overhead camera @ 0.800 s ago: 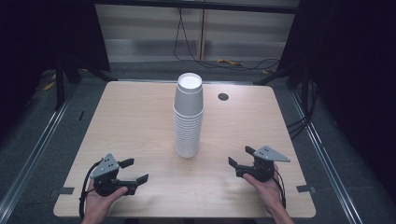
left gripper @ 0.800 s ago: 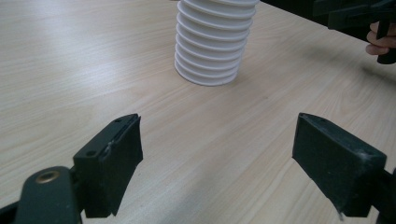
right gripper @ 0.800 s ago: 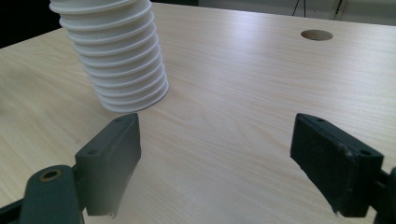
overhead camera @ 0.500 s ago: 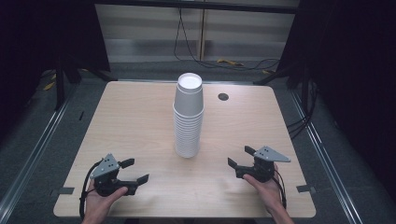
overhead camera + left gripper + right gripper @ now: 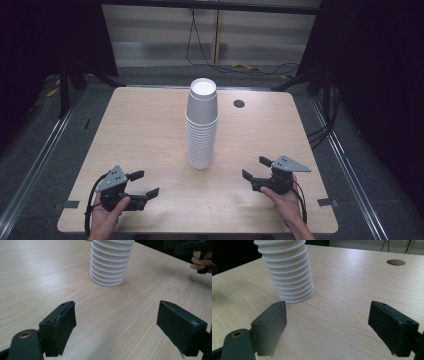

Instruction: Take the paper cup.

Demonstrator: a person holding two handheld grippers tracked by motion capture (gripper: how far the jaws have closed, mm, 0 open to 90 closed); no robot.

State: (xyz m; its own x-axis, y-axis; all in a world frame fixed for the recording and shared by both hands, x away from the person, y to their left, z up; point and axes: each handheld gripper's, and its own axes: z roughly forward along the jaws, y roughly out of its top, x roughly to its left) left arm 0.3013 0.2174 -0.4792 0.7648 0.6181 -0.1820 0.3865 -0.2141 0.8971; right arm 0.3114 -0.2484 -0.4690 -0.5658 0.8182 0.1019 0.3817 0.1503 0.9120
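White cup stack (image 5: 202, 125) stands between both open grippers, untouched.

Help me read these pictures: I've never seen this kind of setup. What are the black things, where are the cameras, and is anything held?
A person sits at a wooden table, holding a hand-held two-jaw tool in each hand: the left tool and the right tool. One camera looks down from above. The other two ride on the tools, so the black blocks at the bottom of those views are each tool's own jaws. A stack of white paper cups stands upside down mid-table, and a small round hole sits behind it. Both tools are open and hold nothing.
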